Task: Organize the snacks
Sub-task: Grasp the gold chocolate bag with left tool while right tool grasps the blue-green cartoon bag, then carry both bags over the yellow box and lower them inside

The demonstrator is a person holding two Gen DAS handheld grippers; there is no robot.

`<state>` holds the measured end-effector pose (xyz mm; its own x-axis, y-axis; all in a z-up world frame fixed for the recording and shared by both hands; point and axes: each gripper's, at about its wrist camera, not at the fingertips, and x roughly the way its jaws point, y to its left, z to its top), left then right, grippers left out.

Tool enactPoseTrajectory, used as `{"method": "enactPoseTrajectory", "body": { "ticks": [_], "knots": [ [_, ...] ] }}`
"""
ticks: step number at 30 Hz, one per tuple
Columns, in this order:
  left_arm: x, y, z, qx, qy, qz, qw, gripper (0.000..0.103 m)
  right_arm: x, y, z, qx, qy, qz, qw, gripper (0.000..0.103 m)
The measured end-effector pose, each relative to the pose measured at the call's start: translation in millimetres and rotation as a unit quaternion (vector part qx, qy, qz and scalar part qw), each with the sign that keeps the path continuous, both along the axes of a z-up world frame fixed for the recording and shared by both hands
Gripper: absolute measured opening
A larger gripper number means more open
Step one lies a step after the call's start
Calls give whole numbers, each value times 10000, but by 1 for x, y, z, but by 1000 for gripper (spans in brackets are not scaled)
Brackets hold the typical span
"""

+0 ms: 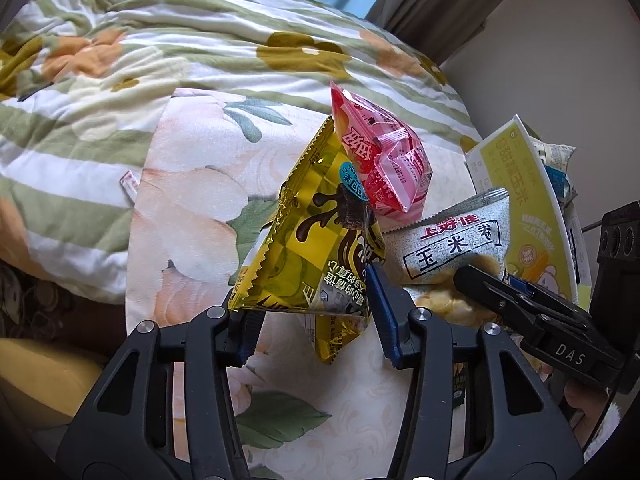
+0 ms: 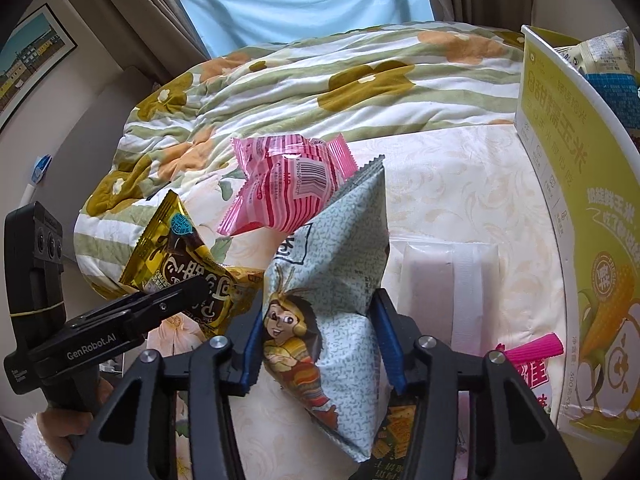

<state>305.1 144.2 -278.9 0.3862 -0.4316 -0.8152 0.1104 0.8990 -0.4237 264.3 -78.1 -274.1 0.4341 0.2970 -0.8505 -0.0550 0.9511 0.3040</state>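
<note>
Your left gripper [image 1: 312, 320] pinches the glossy yellow chocolate snack packet [image 1: 316, 248], fingers closed onto its lower edge. Your right gripper [image 2: 316, 344] clamps the pale speckled corn-roll bag [image 2: 332, 280]. Both are lifted over the floral bedsheet [image 2: 460, 184]; a pink striped snack pouch [image 2: 288, 184] sits between them, beside the yellow-and-white cardboard box [image 2: 560, 184].

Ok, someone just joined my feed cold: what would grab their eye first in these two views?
Probably the two held snack bags side by side: the left gripper clamps a yellow chocolate-print packet, and the right gripper clamps a pale grey packet with a cartoon figure. A bright pink packet sits just behind them, over the flowered bedding, and a yellow corn box stands at the right.
</note>
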Motion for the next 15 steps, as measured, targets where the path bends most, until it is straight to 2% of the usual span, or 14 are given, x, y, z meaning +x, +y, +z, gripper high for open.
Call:
{"method": "enactPoseTrajectory", "body": {
  "ticks": [6,15],
  "knots": [
    [-12,5,22,-47,-196,47,9998,44,-12,-1,10,31,-131,-12,9999,43],
    [-32,1,86,-48,-670,-38,9977,44,-35,-13,52,104,-503,-141,9986,42]
  ]
}}
